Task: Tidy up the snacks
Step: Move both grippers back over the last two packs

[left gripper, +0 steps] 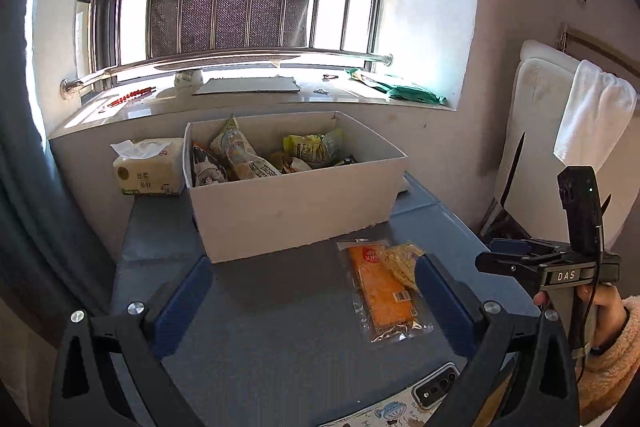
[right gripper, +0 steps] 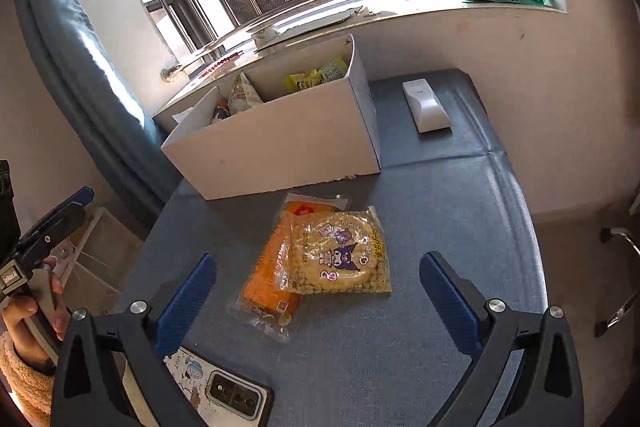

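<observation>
A white cardboard box [left gripper: 296,211] stands at the back of the blue table and holds several snack packets [left gripper: 240,155]; it also shows in the right wrist view [right gripper: 280,147]. In front of it lie an orange snack packet [left gripper: 380,291] and a yellow round-cracker packet [left gripper: 404,261], the yellow one [right gripper: 340,255] lying partly on the orange one [right gripper: 268,279]. My left gripper [left gripper: 316,291] is open and empty, above the table, left of the packets. My right gripper [right gripper: 316,291] is open and empty, above and just in front of the two packets.
A tissue pack [left gripper: 148,167] sits left of the box. A white device [right gripper: 426,107] lies right of the box. A phone [right gripper: 236,397] lies on a cartoon-print item at the table's near edge. A windowsill [left gripper: 256,95] runs behind. A white chair with towel [left gripper: 576,123] stands at right.
</observation>
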Demonstrator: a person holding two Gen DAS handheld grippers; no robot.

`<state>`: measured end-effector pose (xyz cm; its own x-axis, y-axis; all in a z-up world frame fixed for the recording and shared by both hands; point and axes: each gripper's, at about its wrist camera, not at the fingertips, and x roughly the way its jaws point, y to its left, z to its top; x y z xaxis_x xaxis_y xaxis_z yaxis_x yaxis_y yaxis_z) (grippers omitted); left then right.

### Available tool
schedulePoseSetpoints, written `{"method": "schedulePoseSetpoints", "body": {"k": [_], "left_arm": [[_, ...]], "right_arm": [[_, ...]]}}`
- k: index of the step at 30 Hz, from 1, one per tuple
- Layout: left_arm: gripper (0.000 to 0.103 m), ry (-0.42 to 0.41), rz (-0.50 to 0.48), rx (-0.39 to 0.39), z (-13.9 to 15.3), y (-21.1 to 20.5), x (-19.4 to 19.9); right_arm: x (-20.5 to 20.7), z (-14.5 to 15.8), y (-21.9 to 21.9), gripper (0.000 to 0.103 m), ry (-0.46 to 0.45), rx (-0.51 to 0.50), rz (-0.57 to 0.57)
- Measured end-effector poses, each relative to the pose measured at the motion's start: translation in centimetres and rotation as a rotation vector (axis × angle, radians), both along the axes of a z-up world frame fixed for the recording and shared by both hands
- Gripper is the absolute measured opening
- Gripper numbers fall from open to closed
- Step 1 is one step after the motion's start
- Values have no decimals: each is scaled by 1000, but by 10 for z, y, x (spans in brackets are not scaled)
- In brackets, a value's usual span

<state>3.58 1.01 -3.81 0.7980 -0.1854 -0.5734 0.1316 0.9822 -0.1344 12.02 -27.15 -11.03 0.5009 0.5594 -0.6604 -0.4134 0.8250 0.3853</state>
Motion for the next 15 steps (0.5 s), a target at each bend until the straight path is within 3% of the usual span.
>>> {"method": "schedulePoseSetpoints", "body": {"k": [6,10,15], "left_arm": [[103,119,27,-95,-45,-8,-21],[103,119,49,-67,-47,-6,-26],[103,117,60,-131,-44,8,-29]], "right_arm": [[-25,-35,0,103,77,-13,3],[-17,-39,13,103,73,-39,8],[16,-49,27,103,97,-65,-13]]}}
